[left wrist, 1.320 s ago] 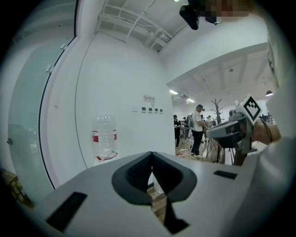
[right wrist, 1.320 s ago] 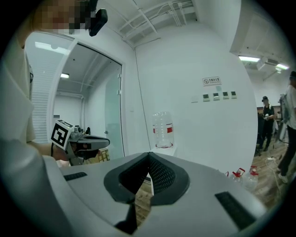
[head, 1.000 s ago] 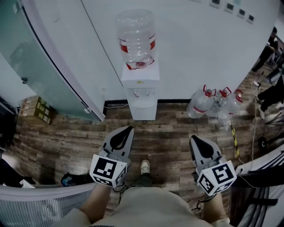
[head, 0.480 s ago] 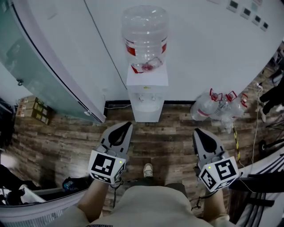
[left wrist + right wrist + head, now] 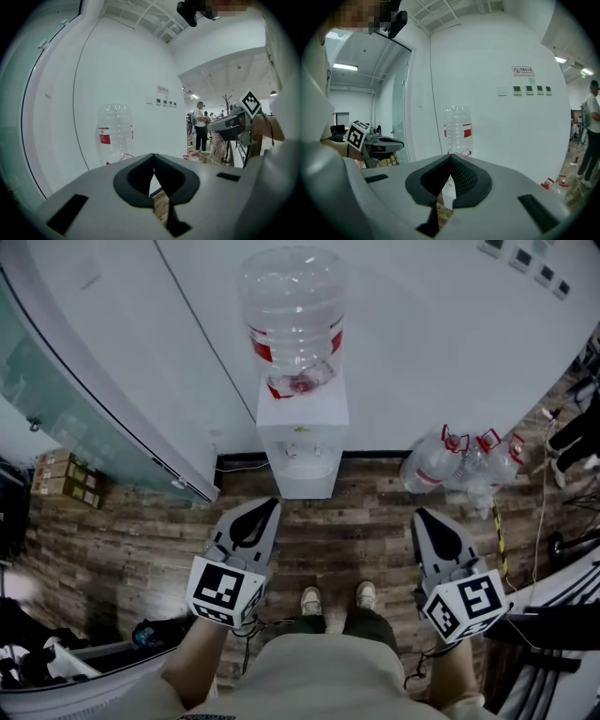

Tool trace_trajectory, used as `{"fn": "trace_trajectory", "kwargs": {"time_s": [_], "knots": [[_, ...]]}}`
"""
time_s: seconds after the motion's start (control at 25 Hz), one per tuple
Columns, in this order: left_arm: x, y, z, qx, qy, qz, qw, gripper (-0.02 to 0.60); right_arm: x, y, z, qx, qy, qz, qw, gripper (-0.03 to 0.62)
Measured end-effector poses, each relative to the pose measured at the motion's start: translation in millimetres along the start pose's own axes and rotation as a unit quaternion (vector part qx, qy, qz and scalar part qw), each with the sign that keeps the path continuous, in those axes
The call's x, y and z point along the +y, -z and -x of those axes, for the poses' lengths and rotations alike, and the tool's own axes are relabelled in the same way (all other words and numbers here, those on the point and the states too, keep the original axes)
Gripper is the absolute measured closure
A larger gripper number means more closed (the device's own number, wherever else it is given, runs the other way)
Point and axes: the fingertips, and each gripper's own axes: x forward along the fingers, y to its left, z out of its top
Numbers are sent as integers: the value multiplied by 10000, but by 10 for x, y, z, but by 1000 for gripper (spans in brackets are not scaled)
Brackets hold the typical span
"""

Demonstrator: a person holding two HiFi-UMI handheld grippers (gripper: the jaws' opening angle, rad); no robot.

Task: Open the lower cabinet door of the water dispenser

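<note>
The white water dispenser [image 5: 302,442] stands against the wall, carrying a clear bottle [image 5: 291,310] with a red label. From above, its lower front [image 5: 304,482] is steeply foreshortened, so the cabinet door is barely seen. My left gripper [image 5: 271,506] is shut and empty, pointing at the dispenser from a short way in front and slightly left. My right gripper [image 5: 424,516] is also shut and empty, out to the dispenser's right. The bottle [image 5: 115,133] rises above the shut jaws of the left gripper [image 5: 153,157]. In the right gripper view the bottle [image 5: 458,127] stands above the right gripper [image 5: 450,156].
Several spare water bottles [image 5: 457,462] lie on the wood floor right of the dispenser. A glass door [image 5: 66,381] and cardboard boxes [image 5: 64,480] are at the left. The person's shoes [image 5: 312,599] stand between the grippers. A cable [image 5: 539,512] runs at the right.
The person has stepped toward the dispenser, which now sits nearer and larger in the head view; a second shoe has come into sight. Both grippers stay shut and advance with the body.
</note>
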Motion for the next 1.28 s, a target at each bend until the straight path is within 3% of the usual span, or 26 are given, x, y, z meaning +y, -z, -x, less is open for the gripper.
{"fn": "trace_trajectory", "kwargs": {"time_s": [0.6,0.92,1.04,1.28], "knots": [[-166,-69,-569,189,-898,148,9957,575,-822,-72,-414,8,-901,149,9958,588],[-136,15,-801,174,-1386,243,9899,575,-1112,-77,-876,-248,-1445,33,9892,588],[-83,42,-873,162,-1498,214,9884,575,-1072,-80,-1051,-428,-1712,138,9842,547],[111,210,-1016,-54,-1394,75,9902,575,-1029,294,-1566,141,-1839,43,9828,475]]}}
